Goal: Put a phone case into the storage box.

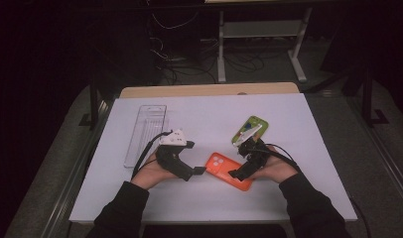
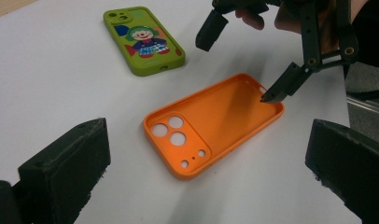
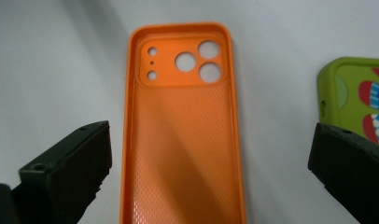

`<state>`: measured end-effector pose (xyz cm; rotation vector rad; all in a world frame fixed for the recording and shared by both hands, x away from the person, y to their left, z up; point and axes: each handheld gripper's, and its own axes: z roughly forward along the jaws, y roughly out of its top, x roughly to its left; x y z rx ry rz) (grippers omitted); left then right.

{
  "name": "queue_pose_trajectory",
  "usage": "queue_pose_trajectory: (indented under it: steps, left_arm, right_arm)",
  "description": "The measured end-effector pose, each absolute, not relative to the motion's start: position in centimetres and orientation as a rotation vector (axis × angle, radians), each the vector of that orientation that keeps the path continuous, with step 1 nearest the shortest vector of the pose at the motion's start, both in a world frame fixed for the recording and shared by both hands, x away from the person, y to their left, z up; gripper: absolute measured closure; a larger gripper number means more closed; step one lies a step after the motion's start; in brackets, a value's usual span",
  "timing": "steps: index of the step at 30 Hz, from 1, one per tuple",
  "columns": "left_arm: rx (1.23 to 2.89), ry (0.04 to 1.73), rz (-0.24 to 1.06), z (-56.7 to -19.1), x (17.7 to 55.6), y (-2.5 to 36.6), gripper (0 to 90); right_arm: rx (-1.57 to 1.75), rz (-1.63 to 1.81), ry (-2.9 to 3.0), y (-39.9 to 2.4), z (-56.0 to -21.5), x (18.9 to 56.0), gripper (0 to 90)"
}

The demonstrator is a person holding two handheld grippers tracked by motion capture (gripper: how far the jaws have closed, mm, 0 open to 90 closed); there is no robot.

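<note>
An orange phone case [image 1: 228, 171] lies hollow side up on the white table, its camera holes toward the left. In the high view my left gripper [image 1: 194, 157] is open just left of the case, not touching it. The left gripper view has its jaws [image 2: 206, 168] spread wide, with the orange case [image 2: 211, 126] lying ahead. My right gripper [image 1: 240, 158] is open over the case's right end. One of its fingertips [image 2: 271, 95] sits at the rim. In the right gripper view the orange case [image 3: 183, 140] lies below my right gripper [image 3: 208, 158].
A green phone case [image 1: 250, 130] with a clown picture lies behind the right gripper; it is the green case [image 2: 143, 39] at the upper left and the green case [image 3: 355, 93] at the right edge. A clear plastic tray [image 1: 145, 134] lies at the left. Beyond the white table [image 1: 289, 119], desk legs and cables.
</note>
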<state>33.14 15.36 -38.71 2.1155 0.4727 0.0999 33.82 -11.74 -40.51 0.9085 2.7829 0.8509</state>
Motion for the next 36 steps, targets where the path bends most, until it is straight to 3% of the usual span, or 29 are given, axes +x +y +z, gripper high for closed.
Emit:
queue_pose_trajectory:
  steps: [18,36]
  left_arm:
    - [2.123,0.470,0.093,-38.9,33.1,15.1,0.0]
    - [2.129,0.468,0.093,-39.0,33.1,15.1,0.0]
  right_arm:
    - [0.888,0.696,2.832,-11.5,-43.0,32.9,0.0]
    - [0.844,0.655,2.843,-10.9,-43.7,32.6,11.0]
